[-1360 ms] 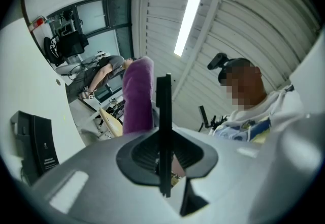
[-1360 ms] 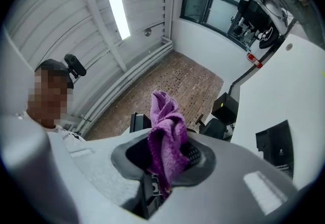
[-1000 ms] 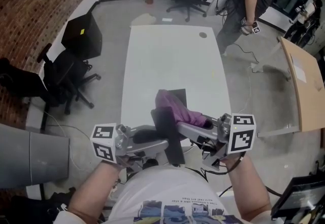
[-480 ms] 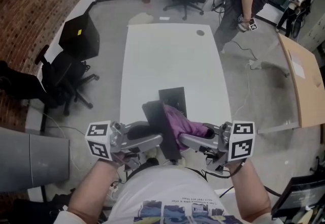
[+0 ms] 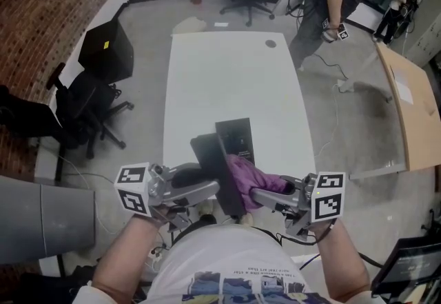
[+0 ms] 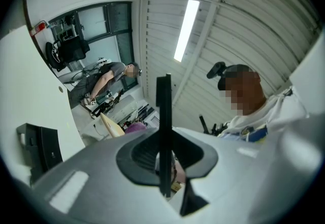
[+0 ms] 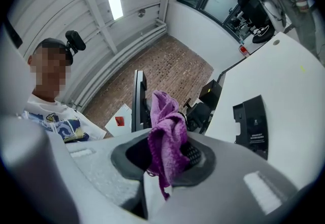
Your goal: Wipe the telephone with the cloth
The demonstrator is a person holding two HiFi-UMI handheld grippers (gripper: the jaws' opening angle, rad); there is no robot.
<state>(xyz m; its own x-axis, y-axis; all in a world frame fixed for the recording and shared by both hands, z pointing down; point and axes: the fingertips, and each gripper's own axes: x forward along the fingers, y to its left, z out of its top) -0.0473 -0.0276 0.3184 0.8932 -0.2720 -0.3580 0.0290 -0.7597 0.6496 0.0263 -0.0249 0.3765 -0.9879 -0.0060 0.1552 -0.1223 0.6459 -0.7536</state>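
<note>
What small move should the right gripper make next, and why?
Probably slide the purple cloth along the flat face of the telephone: the right gripper is shut on the cloth right beside it, while the left gripper is shut on the telephone.

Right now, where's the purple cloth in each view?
Head view: purple cloth at lower centre, held in jaws.
Left gripper view: small purple patch, left of centre.
Right gripper view: centre, between the jaws.
Shared landmark: black base on the white table.
</note>
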